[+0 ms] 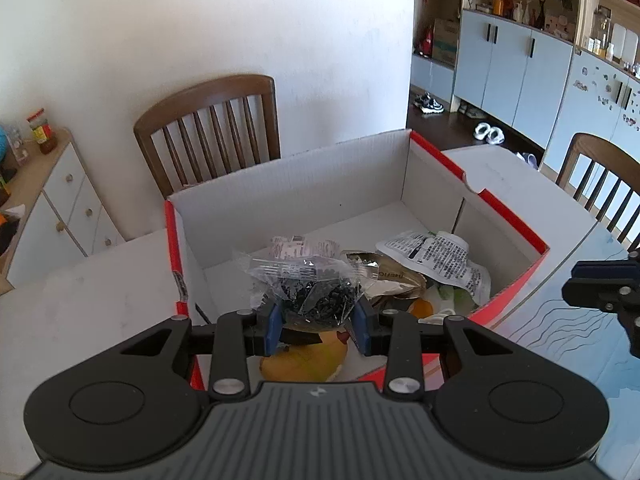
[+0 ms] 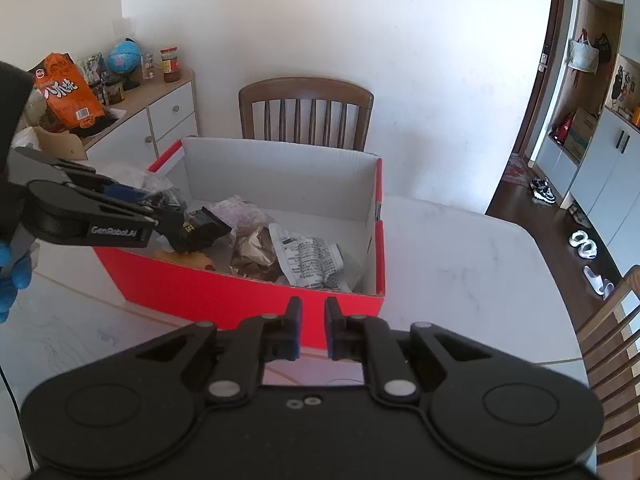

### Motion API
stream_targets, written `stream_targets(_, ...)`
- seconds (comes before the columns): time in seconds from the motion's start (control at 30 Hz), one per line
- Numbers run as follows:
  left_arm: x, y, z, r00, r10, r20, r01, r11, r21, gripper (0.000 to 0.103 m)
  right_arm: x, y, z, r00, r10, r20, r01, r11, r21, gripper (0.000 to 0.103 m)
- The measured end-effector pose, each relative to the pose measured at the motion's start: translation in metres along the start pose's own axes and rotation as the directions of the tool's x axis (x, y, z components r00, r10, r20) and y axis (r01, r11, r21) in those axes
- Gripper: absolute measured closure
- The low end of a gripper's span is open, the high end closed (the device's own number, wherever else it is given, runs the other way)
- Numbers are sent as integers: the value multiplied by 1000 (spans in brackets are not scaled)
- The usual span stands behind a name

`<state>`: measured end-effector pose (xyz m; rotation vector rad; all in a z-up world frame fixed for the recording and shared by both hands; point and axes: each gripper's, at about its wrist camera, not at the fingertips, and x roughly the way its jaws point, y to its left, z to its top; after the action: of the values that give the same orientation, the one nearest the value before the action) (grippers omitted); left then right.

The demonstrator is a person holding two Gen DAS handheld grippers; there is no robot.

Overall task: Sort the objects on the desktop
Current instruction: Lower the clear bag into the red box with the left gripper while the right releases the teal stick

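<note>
With the left gripper (image 1: 316, 322) clamped on the clear bag of black bits (image 1: 310, 294) over the red box (image 1: 516, 236), I should lower before releasing; right gripper (image 2: 310, 330) closed, empty, over the worktop (image 2: 460, 256).

We're reading "GenRobot.AI" in white on the side of the left gripper (image 2: 182, 216). The orange snack bag (image 2: 68, 90) on the sideboard is showing big white Chinese characters, "八爪烧" as far as we can tell. The white packet (image 2: 310, 258) in the box is carrying print too small for us.
</note>
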<state>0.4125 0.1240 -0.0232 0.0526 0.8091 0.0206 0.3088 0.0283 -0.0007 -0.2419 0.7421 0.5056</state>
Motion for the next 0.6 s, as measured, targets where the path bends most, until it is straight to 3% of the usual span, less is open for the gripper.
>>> stream_targets(0.6,50,-3,11,994,-15,-106,20,999,47,69,11,-3,4,1000,-5,-7,5,1000,5,91)
